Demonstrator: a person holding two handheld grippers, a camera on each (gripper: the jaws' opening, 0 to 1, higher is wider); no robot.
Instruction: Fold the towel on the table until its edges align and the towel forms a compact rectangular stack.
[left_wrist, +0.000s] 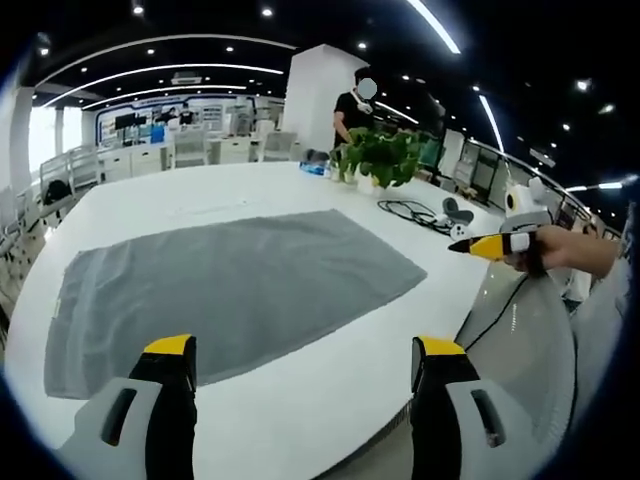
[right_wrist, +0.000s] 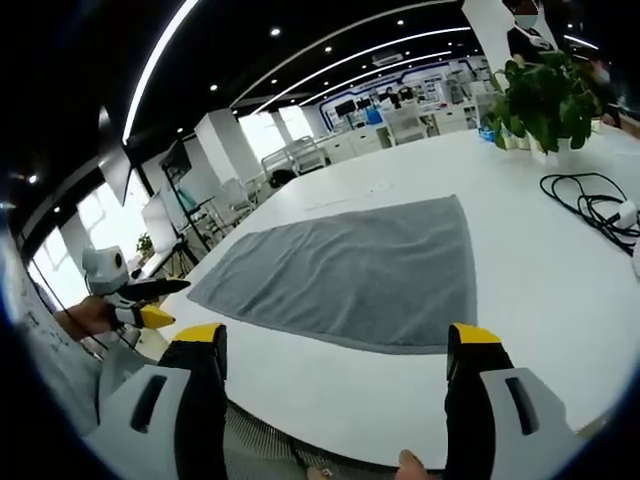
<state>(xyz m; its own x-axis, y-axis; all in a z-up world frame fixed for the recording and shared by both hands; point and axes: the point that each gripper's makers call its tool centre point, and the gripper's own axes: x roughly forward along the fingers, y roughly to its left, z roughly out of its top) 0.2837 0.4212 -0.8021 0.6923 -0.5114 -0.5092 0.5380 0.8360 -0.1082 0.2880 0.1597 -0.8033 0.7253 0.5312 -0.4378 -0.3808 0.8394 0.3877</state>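
Towel: a grey towel (left_wrist: 235, 290) (right_wrist: 360, 270) lies spread flat in one layer on the white table (left_wrist: 330, 390) (right_wrist: 540, 290), unfolded, its corners out and its edges a little wavy.
Towel's long axis: in the left gripper view it runs from lower left to upper right, with the near long edge facing the gripper; in the right gripper view the long side stretches from the right edge away to the left.
Writing: none can be read on the towel or the table; the far wall displays are too small to make out.
Left gripper (left_wrist: 303, 362): yellow-tipped jaws stand wide apart over the table's near edge, short of the towel, gripping nothing; it also shows at the left of the right gripper view (right_wrist: 150, 300), off the table.
Right gripper (right_wrist: 335, 350): jaws likewise wide apart and bare, just short of the towel's near edge; in the left gripper view (left_wrist: 480, 246) it is held in a hand (left_wrist: 560, 250) beyond the table's right side.
Table: white, glossy, rounded; a potted plant (left_wrist: 380, 155) (right_wrist: 545, 95) and a black cable (left_wrist: 415, 212) (right_wrist: 595, 205) sit well apart from the towel.
Room: open office, dark ceiling with strip lights, white desks and chairs; a person (left_wrist: 355, 110) stands behind the plant.
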